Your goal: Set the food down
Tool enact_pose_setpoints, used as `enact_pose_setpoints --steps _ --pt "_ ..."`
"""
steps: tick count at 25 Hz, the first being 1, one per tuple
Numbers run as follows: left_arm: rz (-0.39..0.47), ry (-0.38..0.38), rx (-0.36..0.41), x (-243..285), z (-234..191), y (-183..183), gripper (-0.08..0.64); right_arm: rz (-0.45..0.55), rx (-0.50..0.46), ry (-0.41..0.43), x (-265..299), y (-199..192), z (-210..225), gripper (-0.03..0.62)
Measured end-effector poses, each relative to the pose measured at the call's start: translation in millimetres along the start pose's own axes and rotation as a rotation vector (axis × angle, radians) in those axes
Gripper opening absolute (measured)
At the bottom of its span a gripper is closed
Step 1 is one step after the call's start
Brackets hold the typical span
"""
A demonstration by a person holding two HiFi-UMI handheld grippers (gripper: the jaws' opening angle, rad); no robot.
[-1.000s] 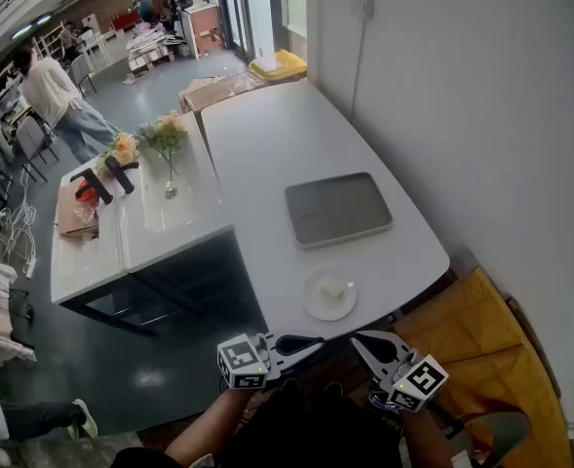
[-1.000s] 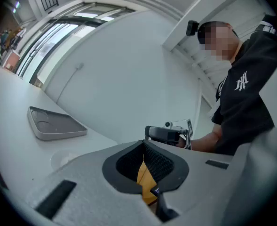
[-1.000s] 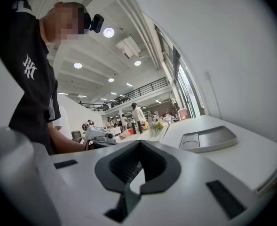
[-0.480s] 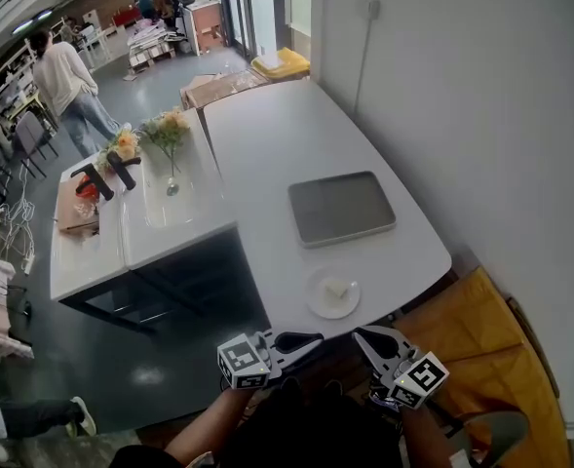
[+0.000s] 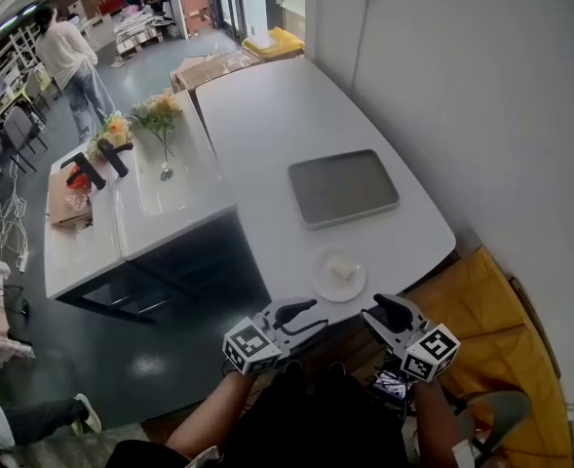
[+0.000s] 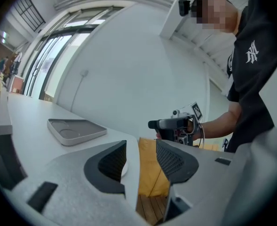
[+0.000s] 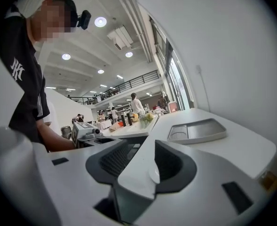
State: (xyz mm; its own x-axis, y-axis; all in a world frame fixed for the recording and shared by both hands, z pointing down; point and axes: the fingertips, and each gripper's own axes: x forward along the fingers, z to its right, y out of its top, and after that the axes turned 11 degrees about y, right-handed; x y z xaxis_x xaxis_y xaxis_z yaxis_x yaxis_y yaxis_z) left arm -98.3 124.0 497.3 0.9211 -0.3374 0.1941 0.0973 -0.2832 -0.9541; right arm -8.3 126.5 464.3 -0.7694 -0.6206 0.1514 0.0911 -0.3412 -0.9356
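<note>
**Hovering both hand-held grippers at the tabletop's near edge, food on its plate**

1. Left hand-held gripper [image 5: 301, 316]: it hangs over the near edge of the white, round-cornered tabletop [image 5: 267, 130]. Its jaws are opening. In the left gripper view the two black ribbed pads stand apart, with nothing between them.
2. Right hand-held gripper [image 5: 388, 314]: it sits beside the left one, just off the same edge. Its jaws are also opening. In the right gripper view the gap between the pads holds no object.
3. Task item: a small pale block of food [image 5: 341, 271] lies on a small round white plate [image 5: 323, 285]. The plate rests on the tabletop close to the near edge, just ahead of both hand-held grippers and roughly between them. Neither hand-held gripper touches the plate or the food.
4. Other items: a grey rectangular tray with rounded corners [image 5: 343, 187] lies flat on the tabletop beyond the plate, clear of it. A clear vase of orange and yellow flowers [image 5: 155, 115] stands on the adjoining white table to the left, well apart from the plate.
</note>
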Motion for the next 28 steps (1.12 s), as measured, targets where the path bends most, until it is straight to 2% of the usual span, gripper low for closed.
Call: enact_pose_setpoints --steps 3,5,7,12,17,21,28 --pt "-0.060 0.050 -0.063 -0.3 -21.8 -14.9 0.223 -0.040 0.031 -0.023 4.7 -9.3 8.8 0.158" --pt "-0.102 0.097 -0.101 1.6 -37.7 -24.4 0.263 -0.072 0.055 -0.026 8.9 -17.2 17.7 0.189" --pt "-0.143 0.141 -0.126 7.5 -49.4 -31.5 0.279 -0.107 0.078 -0.022 11.4 -23.0 29.0 0.204" --pt "-0.223 0.233 -0.148 27.6 -69.6 -42.5 0.281 -0.182 0.118 -0.004 16.5 -34.7 66.4 0.204" --pt "-0.335 0.346 -0.217 44.8 -91.7 -68.2 0.281 -0.263 0.210 0.046 18.6 -54.9 112.2 0.204" --pt "-0.351 0.422 -0.268 58.3 -101.1 -72.8 0.281 -0.324 0.271 0.097 20.7 -69.4 140.7 0.204" --pt "-0.419 0.503 -0.306 74.0 -112.7 -85.0 0.281 -0.456 0.395 0.146 32.0 -102.3 170.1 0.204"
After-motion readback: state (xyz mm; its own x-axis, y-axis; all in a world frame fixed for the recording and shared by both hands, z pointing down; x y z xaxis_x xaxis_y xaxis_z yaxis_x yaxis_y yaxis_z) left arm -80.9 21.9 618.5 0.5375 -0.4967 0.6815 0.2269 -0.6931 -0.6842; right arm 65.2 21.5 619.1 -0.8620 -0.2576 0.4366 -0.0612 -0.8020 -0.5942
